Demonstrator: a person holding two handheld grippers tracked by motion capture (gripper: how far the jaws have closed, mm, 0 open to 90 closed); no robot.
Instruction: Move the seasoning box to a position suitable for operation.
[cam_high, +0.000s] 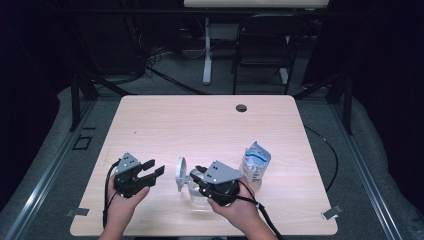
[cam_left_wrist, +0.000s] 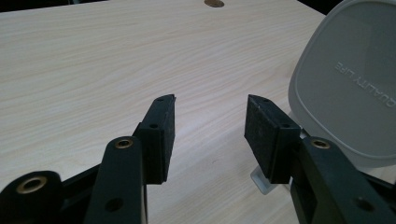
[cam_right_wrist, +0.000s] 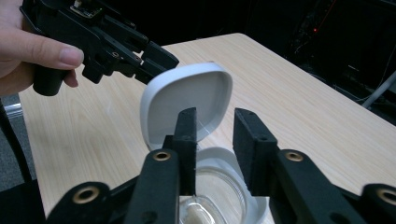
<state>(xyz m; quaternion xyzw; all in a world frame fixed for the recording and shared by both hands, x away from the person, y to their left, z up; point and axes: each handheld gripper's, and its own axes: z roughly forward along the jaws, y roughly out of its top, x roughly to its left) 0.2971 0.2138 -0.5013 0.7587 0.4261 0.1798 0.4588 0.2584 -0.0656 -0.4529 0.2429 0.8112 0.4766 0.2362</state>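
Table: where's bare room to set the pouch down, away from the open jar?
The far half of the table, up to the cable hole, is bare, as is the left strip beyond the left hand-held gripper. It is crowded near the front: jar, raised lid, right hand-held gripper and pouch sit close together.

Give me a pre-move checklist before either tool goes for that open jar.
1. Lid flipped up, jar mouth clear: ok.
2. Left tool open, nothing between its jaws: ok.
3. Right tool open and over the jar mouth: ok.
4. Left tool close to the lid but apart from it: ok.
5. Pouch upright, clear of both tools: ok.
6. Jar steady on the table: cannot tell.
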